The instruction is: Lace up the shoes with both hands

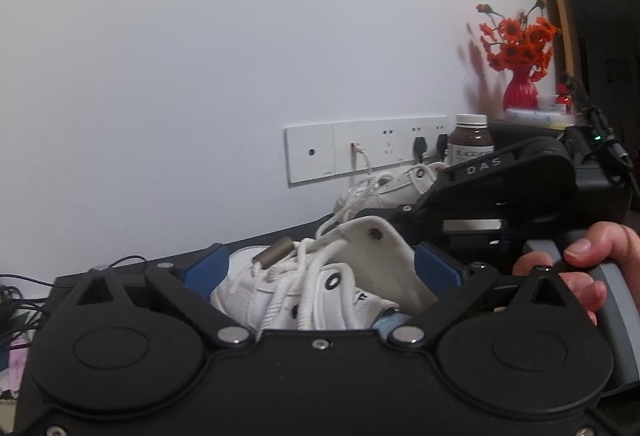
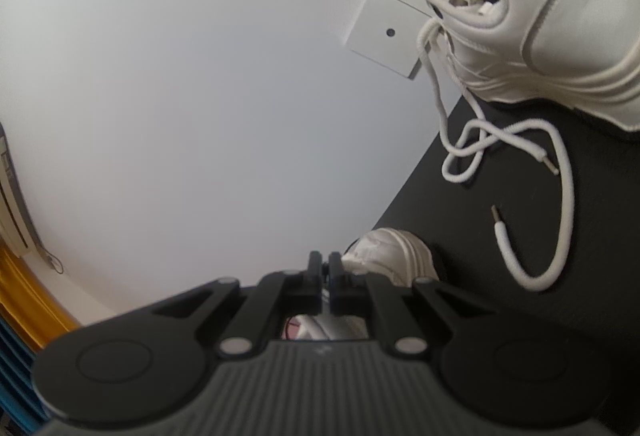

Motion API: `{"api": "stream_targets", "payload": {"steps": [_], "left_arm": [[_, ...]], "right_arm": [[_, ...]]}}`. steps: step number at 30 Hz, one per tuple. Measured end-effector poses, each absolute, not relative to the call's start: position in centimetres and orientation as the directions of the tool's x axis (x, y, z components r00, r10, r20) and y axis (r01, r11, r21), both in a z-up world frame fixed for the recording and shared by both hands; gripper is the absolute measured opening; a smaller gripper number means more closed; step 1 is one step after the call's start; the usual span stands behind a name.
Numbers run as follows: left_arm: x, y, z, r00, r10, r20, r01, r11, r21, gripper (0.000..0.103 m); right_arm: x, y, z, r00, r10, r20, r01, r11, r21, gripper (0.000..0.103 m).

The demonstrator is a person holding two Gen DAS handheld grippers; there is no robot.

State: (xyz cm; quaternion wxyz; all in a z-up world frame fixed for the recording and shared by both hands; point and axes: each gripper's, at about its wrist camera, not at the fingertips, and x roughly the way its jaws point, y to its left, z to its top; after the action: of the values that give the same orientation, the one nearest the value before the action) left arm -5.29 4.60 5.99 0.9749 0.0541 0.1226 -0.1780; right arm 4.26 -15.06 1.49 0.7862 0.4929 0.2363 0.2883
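A: Shoe (image 1: 320, 288) first: the white one sits on the dark desk (image 2: 460, 204) right under the left tool (image 1: 320, 268), between its two blue pads, which stand spread as wide as they go. The pads touch nothing that I can see; the laces (image 1: 304, 276) bunch loosely over the tongue, and a small metal lace tip (image 1: 279, 251) lies on top of them.

B: And the other hand?

A: The right tool (image 2: 325, 276) has its jaws pressed together. From its own camera I cannot make out whether a lace is caught between the tips; only a sliver of gap shows. From the left camera its black body lies just beside the near shoe, with a person's hand (image 1: 580, 268) wrapped round the grey handle.

B: Is there a second shoe?

A: Yes, another white shoe (image 2: 560, 16) stands further back, close to the wall by the socket panel (image 1: 368, 148). Its loose lace (image 2: 532, 236) trails across the desk in loops, both tipped ends lying free.

B: Anything else around?

A: A brown bottle (image 1: 471, 140) near the sockets, and a red vase (image 1: 520, 92) with orange flowers beyond it
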Motion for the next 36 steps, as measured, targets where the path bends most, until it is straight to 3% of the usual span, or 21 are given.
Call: {"api": "stream_targets", "payload": {"steps": [11,16,19,22,24,30,36], "left_arm": [[-6.0,3.4,6.3,0.943,-0.241,-0.231,0.285,0.942,0.179,0.103],[-5.8,3.9,6.1,0.939,-0.237,-0.248,0.275,0.953,0.131,0.103],[-6.0,4.0,6.0,0.940,-0.235,-0.246,0.271,0.954,0.127,0.103],[-6.0,4.0,6.0,0.942,-0.232,-0.241,0.267,0.956,0.123,0.103],[-6.0,4.0,5.9,0.942,-0.233,-0.242,0.266,0.957,0.116,0.103],[-5.8,3.9,5.9,0.942,-0.227,-0.246,0.260,0.959,0.113,0.103],[-5.6,4.1,5.8,0.939,-0.235,-0.252,0.265,0.960,0.093,0.103]], "right_arm": [[3.2,-15.6,2.2,0.780,0.619,-0.093,-0.231,0.422,0.877,0.003],[3.1,-16.5,2.5,0.845,0.525,-0.101,-0.202,0.488,0.849,0.001],[3.5,-18.2,2.4,0.852,0.521,-0.061,-0.198,0.428,0.882,0.001],[3.8,-18.6,2.6,0.787,0.617,0.015,-0.264,0.315,0.912,0.004],[3.8,-18.0,2.8,0.754,0.656,0.043,-0.301,0.287,0.909,0.014],[4.6,-16.5,1.9,0.730,0.681,-0.053,-0.243,0.331,0.912,0.018],[4.7,-15.9,2.2,0.732,0.677,-0.078,-0.255,0.379,0.890,0.018]]}}
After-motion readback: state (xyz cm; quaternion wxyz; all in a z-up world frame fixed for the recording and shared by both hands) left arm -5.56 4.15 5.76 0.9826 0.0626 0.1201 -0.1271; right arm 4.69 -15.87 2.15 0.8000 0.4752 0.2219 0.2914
